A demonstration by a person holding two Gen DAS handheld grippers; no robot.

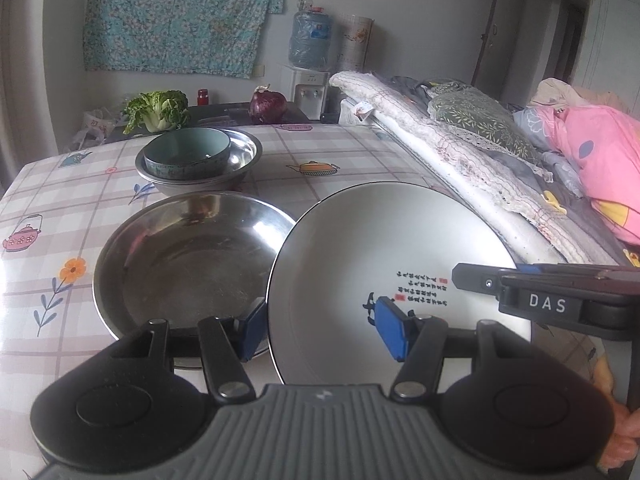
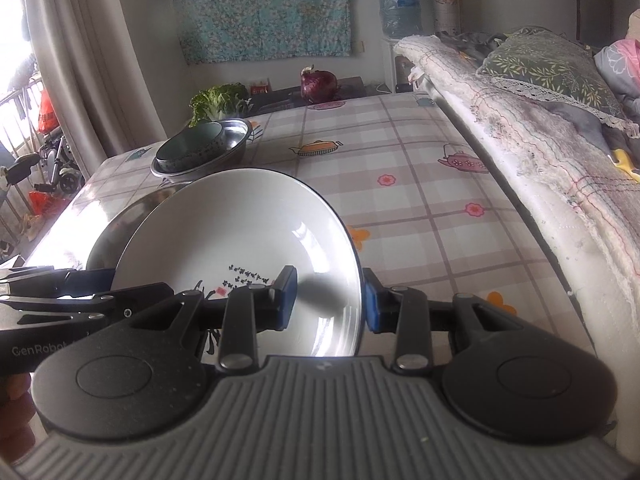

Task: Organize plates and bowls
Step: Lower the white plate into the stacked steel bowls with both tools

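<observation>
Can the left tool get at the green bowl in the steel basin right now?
Probably not yet. The left tool straddles the white plate's rim, and the steel plate lies between it and the green bowl, which is otherwise uncovered.

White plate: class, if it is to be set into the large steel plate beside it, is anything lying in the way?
Nothing visible does. The white plate, held by both hand-held grippers, is tilted beside the steel plate, whose inside is bare. The teal bowl sits farther back in a steel bowl.
</observation>
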